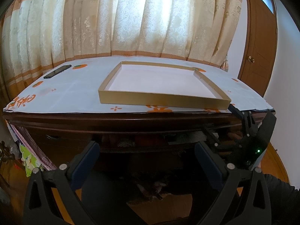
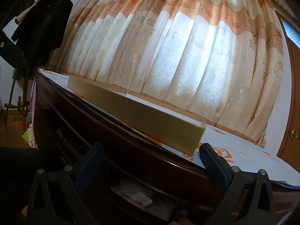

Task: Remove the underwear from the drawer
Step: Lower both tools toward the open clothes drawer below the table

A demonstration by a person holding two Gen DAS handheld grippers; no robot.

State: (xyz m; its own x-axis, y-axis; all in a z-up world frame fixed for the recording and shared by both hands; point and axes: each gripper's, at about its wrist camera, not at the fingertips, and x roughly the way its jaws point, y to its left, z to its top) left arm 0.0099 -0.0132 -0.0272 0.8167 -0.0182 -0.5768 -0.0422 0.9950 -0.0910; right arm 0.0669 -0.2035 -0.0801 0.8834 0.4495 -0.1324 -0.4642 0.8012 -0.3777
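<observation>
A dark wooden dresser (image 1: 75, 120) has its top drawer (image 1: 150, 140) pulled out a little, and dim bundled clothes (image 1: 125, 142) show in the gap. Which piece is underwear I cannot tell. My left gripper (image 1: 147, 150) stands open in front of the drawer gap, holding nothing. At the drawer's right end the right gripper's black body (image 1: 251, 136) reaches in. In the right wrist view my right gripper (image 2: 151, 153) is open just under the dresser's top edge (image 2: 150, 159). A pale folded cloth (image 2: 137, 198) lies in the drawer (image 2: 105, 189) below it.
A shallow gold cardboard tray (image 1: 163, 101) sits on the white, orange-printed cover (image 1: 75, 91) of the dresser top, with a black phone (image 1: 57, 71) at the back left. Curtains (image 1: 131, 18) hang behind. A brown door (image 1: 260, 46) is at right. Dark clothes hang on a rack (image 2: 43, 24) at left.
</observation>
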